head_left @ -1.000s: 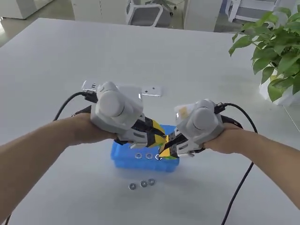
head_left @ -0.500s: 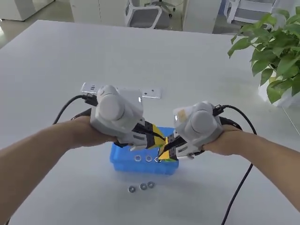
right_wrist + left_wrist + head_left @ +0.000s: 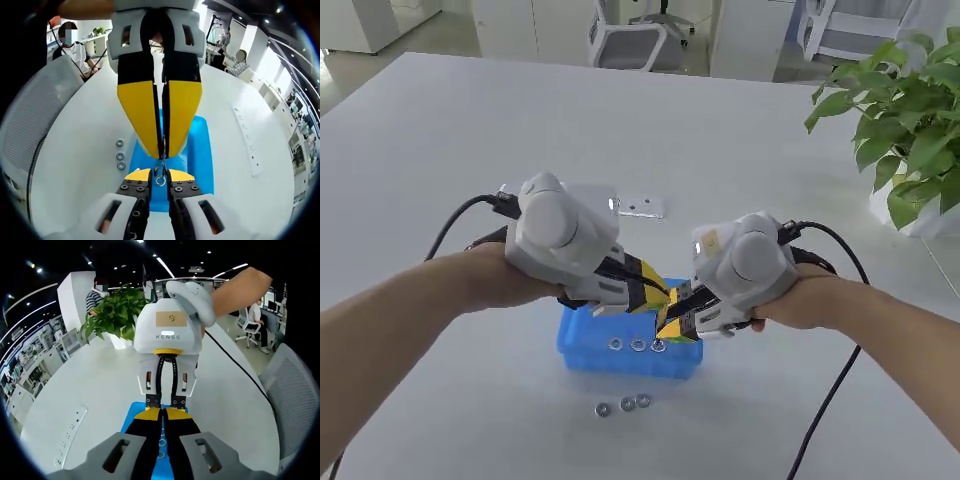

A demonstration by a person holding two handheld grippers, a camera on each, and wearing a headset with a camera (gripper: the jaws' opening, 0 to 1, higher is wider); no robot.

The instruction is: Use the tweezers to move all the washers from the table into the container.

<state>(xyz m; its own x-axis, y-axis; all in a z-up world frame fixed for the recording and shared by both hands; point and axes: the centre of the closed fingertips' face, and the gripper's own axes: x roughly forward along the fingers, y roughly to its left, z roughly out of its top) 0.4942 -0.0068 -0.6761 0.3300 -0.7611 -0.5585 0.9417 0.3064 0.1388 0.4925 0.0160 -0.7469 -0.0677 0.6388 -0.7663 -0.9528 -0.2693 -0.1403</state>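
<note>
A row of three washers (image 3: 627, 404) is seen on the matte white table (image 3: 440, 130), just in front of the container (image 3: 610, 366). Each is a small flat ring of bright silvery metal with a round hole. The container is a shallow rectangular tray of smooth blue plastic, and two further washers (image 3: 615, 344) are laid side by side on its floor.

The left gripper (image 3: 660, 297) is held above the container, its yellow-padded jaws pressed all but together on the tweezers (image 3: 161, 162), whose thin steel tip is seen projecting in the right gripper view. A single washer (image 3: 160, 181) is seen right at that tip, against the blue floor; whether it is pinched or lying loose cannot be told.

The right gripper (image 3: 160, 176) is held facing the left one. Its jaws, black with yellow tips, are parted narrowly to either side of that washer, and nothing is clamped between them. Both gripper housings are of smooth, rounded, pale grey plastic.

A long white power strip (image 3: 70, 437) is laid flat on the table, and a leafy green potted plant (image 3: 910, 110) is set on the table well apart from the container.
</note>
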